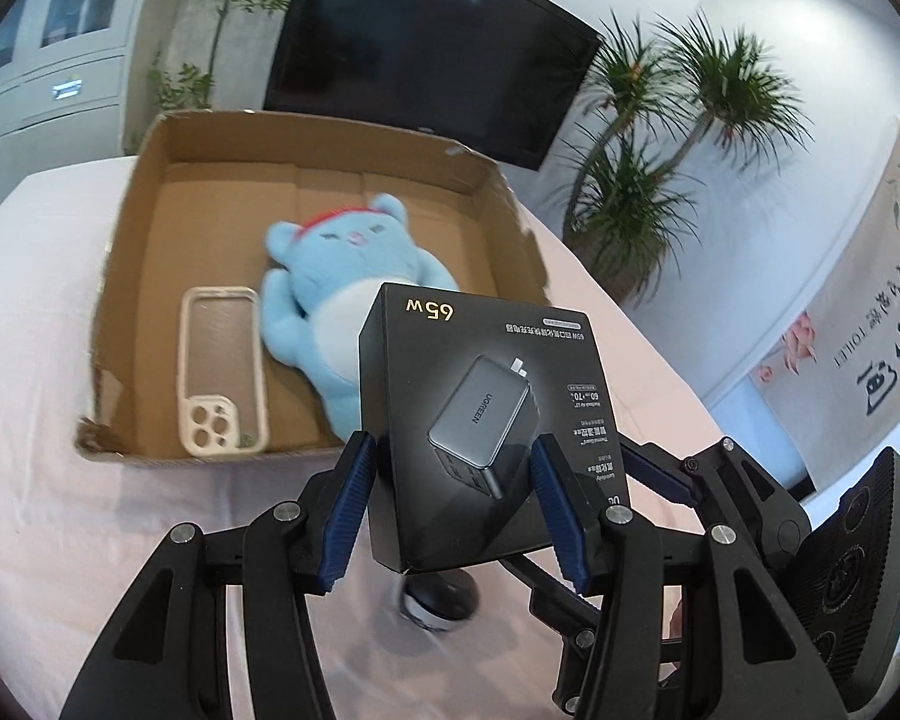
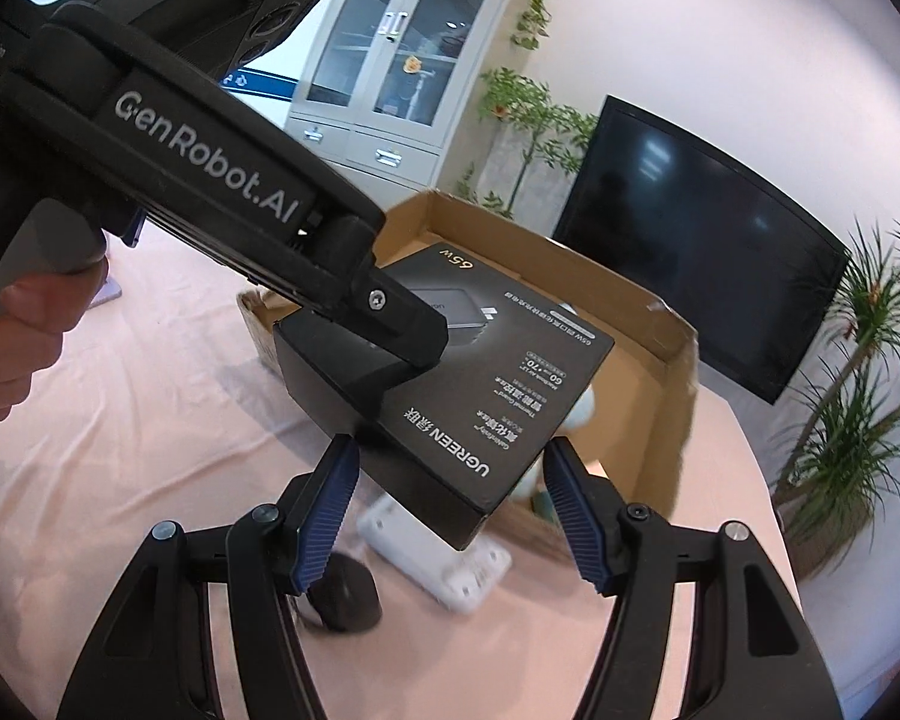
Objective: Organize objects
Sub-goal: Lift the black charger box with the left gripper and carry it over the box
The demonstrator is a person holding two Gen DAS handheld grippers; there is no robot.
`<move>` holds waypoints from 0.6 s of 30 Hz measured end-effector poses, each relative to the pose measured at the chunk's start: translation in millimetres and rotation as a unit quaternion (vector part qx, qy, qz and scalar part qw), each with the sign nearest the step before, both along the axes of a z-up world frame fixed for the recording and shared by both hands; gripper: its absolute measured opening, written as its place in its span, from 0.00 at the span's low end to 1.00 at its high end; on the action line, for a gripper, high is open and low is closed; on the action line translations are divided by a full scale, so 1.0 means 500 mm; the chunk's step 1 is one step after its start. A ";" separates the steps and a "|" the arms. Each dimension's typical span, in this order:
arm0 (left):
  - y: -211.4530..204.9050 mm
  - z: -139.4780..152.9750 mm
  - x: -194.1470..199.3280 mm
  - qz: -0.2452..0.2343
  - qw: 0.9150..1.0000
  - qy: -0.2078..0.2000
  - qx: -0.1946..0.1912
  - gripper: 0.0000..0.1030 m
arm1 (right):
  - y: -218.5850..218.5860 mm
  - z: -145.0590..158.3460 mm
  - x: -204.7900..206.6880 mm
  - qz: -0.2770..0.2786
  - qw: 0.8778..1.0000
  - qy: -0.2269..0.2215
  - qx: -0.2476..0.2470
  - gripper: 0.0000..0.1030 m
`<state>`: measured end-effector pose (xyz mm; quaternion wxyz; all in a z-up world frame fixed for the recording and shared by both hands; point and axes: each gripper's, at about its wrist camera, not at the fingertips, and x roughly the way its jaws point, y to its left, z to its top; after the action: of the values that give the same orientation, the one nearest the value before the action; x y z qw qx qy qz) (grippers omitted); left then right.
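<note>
A black UGREEN charger box [image 1: 480, 360] hangs in the air just in front of the open cardboard box [image 1: 306, 120]. My left gripper [image 1: 453, 498] is shut on it, blue pads on its two sides. My right gripper [image 2: 450, 498] clamps the near corner of the charger box [image 2: 486, 396], and its fingers [image 1: 654, 468] show at the right in the left wrist view. The left gripper [image 2: 402, 324] reaches in from the upper left onto the same box. Inside the cardboard box [image 2: 660, 306] lie a blue plush toy [image 1: 330, 276] and a cream phone case [image 1: 222, 360].
A dark computer mouse [image 2: 348, 600] and a white power strip [image 2: 438, 558] lie on the pink tablecloth [image 1: 42, 330] under the held box. A person's hand [image 2: 12, 324] grips the left tool. Behind the table are a dark screen [image 1: 426, 42], potted plants [image 1: 660, 180] and a grey cabinet [image 2: 384, 60].
</note>
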<state>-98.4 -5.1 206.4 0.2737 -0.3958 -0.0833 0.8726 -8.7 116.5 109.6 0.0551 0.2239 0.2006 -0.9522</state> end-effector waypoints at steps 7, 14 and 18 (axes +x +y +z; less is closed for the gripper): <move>-0.070 0.009 -0.062 0.037 0.999 0.006 0.004 0.49 | -0.039 0.013 -0.078 0.033 0.999 0.011 -0.001 0.60; -0.124 -0.010 -0.128 0.066 0.998 0.000 -0.006 0.51 | -0.073 0.005 -0.163 0.060 0.998 0.003 -0.007 0.60; -0.143 -0.036 -0.172 0.079 0.997 -0.007 -0.015 0.53 | -0.090 -0.012 -0.211 0.065 0.998 -0.008 0.001 0.60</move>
<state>-184.4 -76.7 188.4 0.1972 -0.3984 -0.1036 0.8898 -114.2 71.3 103.5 0.1182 0.2179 0.2156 -0.9445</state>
